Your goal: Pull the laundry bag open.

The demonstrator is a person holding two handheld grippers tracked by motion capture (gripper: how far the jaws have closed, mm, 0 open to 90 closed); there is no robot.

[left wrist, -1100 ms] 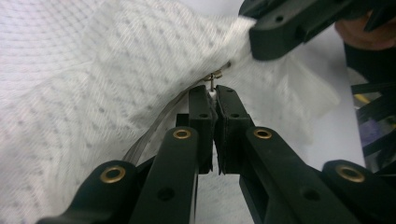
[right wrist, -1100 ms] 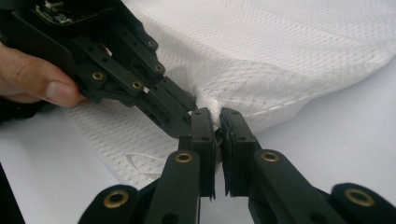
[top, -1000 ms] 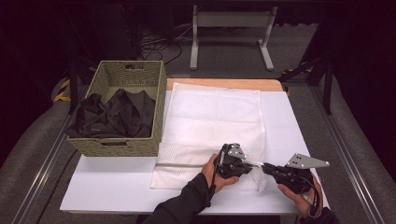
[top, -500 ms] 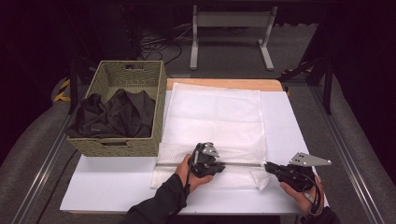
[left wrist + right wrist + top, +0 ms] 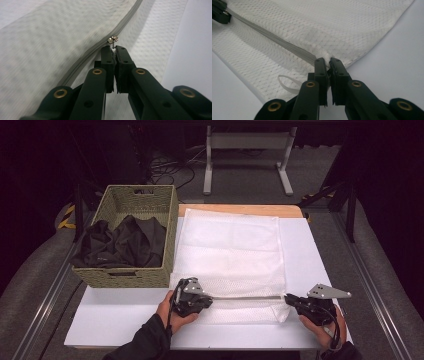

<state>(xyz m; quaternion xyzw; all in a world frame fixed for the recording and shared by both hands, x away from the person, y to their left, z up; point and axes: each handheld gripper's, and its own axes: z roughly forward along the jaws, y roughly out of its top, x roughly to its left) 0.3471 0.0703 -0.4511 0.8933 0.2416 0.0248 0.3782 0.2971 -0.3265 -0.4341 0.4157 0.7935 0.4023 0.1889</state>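
Note:
A white mesh laundry bag (image 5: 230, 255) lies flat on the white table, with a grey zipper (image 5: 245, 297) running across its near end. My left gripper (image 5: 206, 301) is shut on the metal zipper pull (image 5: 113, 40), near the bag's left end. In the left gripper view the grey zipper (image 5: 100, 47) runs up and away from the jaws. My right gripper (image 5: 288, 300) is shut on the bag's right end by the zipper, pinching the mesh (image 5: 327, 58). In the right gripper view the grey zipper (image 5: 274, 38) stretches away to the left gripper (image 5: 222, 13) at the top left.
A woven green basket (image 5: 112, 275) holding dark clothing (image 5: 120, 245) stands at the table's left, close beside the bag. A small white loop (image 5: 287, 83) hangs from the bag's near edge. Metal rails run along both table sides; a metal stand (image 5: 245, 155) is behind.
My left gripper has slid left along the zipper, from near the right gripper to the bag's left end. The right gripper has stayed where it was.

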